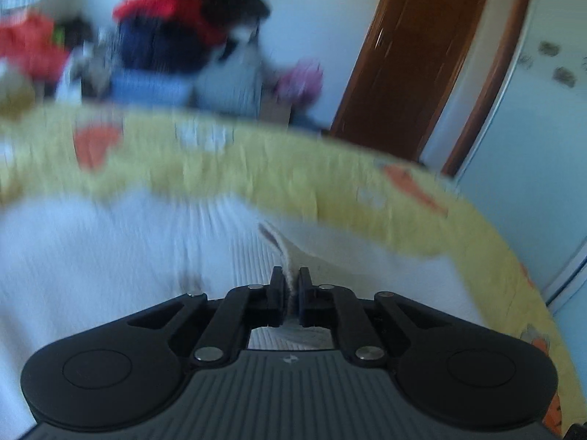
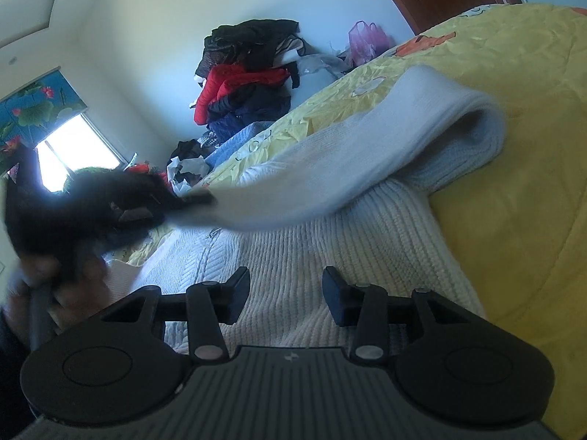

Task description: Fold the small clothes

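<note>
A white ribbed knit sweater (image 2: 293,256) lies on a yellow bedspread (image 2: 513,183). My left gripper (image 1: 291,275) is shut on the cuff of the sweater's sleeve (image 1: 286,253), with the sweater body (image 1: 110,249) spread below it; this view is blurred. In the right wrist view the left gripper (image 2: 198,200) shows as a dark blur at the left, pulling the sleeve (image 2: 367,146) across the sweater body. My right gripper (image 2: 286,282) is open and empty, hovering just above the sweater's body.
A pile of red, black and navy clothes (image 2: 245,84) stands against the far wall beyond the bed. A pink plastic bag (image 2: 367,38) sits beside it. A brown wooden door (image 1: 414,55) is at the right, a window (image 2: 73,146) at the left.
</note>
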Tool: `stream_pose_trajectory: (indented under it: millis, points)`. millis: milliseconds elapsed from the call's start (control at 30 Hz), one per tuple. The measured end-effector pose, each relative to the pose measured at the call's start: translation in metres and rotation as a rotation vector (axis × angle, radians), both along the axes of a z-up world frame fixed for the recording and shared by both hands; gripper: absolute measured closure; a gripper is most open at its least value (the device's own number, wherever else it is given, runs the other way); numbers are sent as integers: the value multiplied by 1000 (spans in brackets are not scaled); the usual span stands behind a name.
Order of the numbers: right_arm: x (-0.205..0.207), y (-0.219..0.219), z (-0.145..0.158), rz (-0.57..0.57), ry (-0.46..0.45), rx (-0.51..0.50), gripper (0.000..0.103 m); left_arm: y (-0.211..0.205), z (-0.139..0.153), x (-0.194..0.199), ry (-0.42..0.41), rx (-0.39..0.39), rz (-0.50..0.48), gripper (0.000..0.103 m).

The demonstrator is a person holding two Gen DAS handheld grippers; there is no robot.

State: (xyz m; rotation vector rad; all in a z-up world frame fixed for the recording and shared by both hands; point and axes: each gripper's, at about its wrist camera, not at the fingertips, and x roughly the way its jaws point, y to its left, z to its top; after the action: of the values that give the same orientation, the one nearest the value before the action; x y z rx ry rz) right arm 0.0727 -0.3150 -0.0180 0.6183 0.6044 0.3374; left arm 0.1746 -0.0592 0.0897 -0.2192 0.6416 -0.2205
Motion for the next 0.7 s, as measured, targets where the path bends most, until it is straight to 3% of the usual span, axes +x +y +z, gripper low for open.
stream_pose_trajectory:
  millis: [100,200,333,467,533,633,700]
  points:
    - [0,0,1,0,0,-2,54,23,18,0,-48,21,23,97]
    - [-1,-1,1,0,-1,1,54,52,14,-8,-50,77,78,97]
    - [-1,-1,2,0,-1,0,53,92,-18,-9,45,122,180,97]
    - [-1,0,3,1,-1,-4,53,107,-59,-6,147,155,214,97]
    - [-2,0,3,0,-1,-5,53,106,-68,-12,133,178,215,97]
    - [-2,1,4,7,0,-16,52,102,-60,-23,107,205,214,91]
    - [-1,3,10,17,13,-58,52,103,-45,-35,103,232,263,89]
